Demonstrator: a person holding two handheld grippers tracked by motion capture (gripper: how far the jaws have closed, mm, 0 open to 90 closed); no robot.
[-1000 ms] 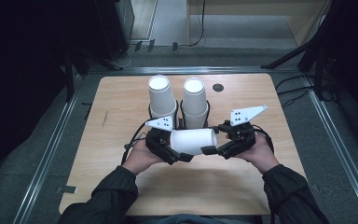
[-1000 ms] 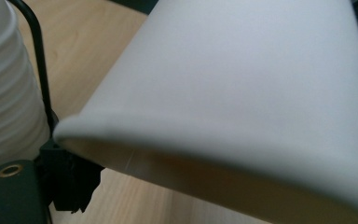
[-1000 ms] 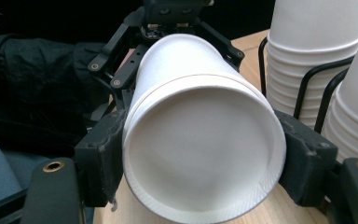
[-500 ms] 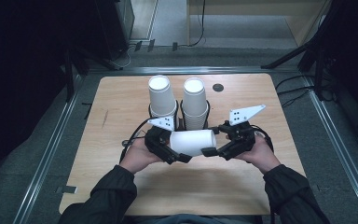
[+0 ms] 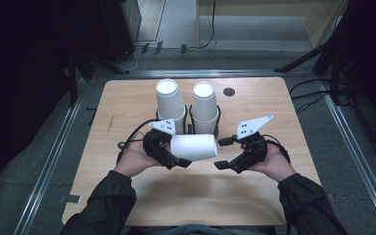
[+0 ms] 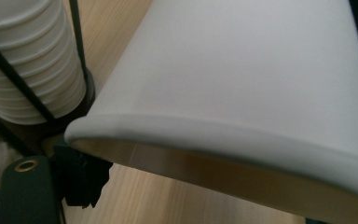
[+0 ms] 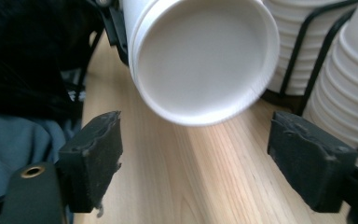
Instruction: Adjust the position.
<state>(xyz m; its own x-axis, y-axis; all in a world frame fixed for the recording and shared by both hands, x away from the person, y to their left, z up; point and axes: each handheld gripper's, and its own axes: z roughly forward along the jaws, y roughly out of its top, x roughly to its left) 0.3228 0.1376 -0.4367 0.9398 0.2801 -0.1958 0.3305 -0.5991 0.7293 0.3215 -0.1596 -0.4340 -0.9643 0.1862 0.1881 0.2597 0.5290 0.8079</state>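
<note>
Compared with a second ago, the right gripper (image 5: 221,152) has drawn back from the paper cup (image 5: 194,147) and now sits at its 3 o'clock, jaws spread wide and apart from the cup's base. That cup lies sideways above the table (image 5: 127,103), its rim pinched by the left gripper (image 5: 176,155) at 9 o'clock. Two cup stacks (image 5: 170,102) in a wire rack (image 5: 190,125) stand at 12 o'clock.

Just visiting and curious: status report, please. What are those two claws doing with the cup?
Left gripper shut on cup, held sideways above table. Right gripper open, jaws apart, clear of cup's base. Two cup stacks in black rack right behind; nothing between.
</note>
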